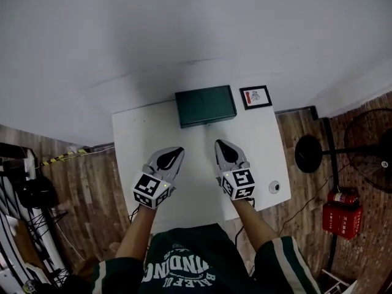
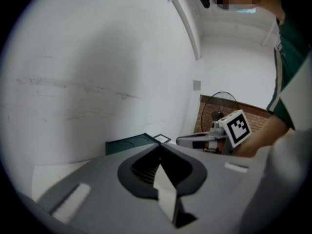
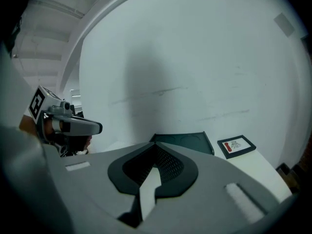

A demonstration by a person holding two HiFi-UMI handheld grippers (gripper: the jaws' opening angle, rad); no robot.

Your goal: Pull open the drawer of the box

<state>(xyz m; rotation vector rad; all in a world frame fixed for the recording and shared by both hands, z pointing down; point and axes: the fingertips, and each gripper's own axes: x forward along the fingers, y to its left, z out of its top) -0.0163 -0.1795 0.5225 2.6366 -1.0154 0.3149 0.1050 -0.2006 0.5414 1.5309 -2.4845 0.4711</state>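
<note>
On the white rectangular counter [image 1: 147,139], head view: a dark green, flat-topped box [image 1: 205,105] sits at the far edge, close against the pale wall. A small black-framed card [image 1: 255,96] with a red mark lies just beside it, on the person's right. The grey left hand-held gripper [image 1: 179,150] and the grey right hand-held gripper [image 1: 218,143] hover side by side over the middle of the counter. Both point toward the box and are apart from it. A small round white object [image 1: 274,187] rests near the counter's right edge. A black standing fan [image 1: 367,149] is on the wooden floor beyond.

Left gripper view: the jaws are closed tip to tip with nothing between them. The green box lies ahead on the counter, untouched. The right hand-held gripper and its marker cube show to one side.

Right gripper view: these jaws also meet at the tips and are empty. The box and the framed card lie ahead of them. The drawer front cannot be made out in any view.
</note>
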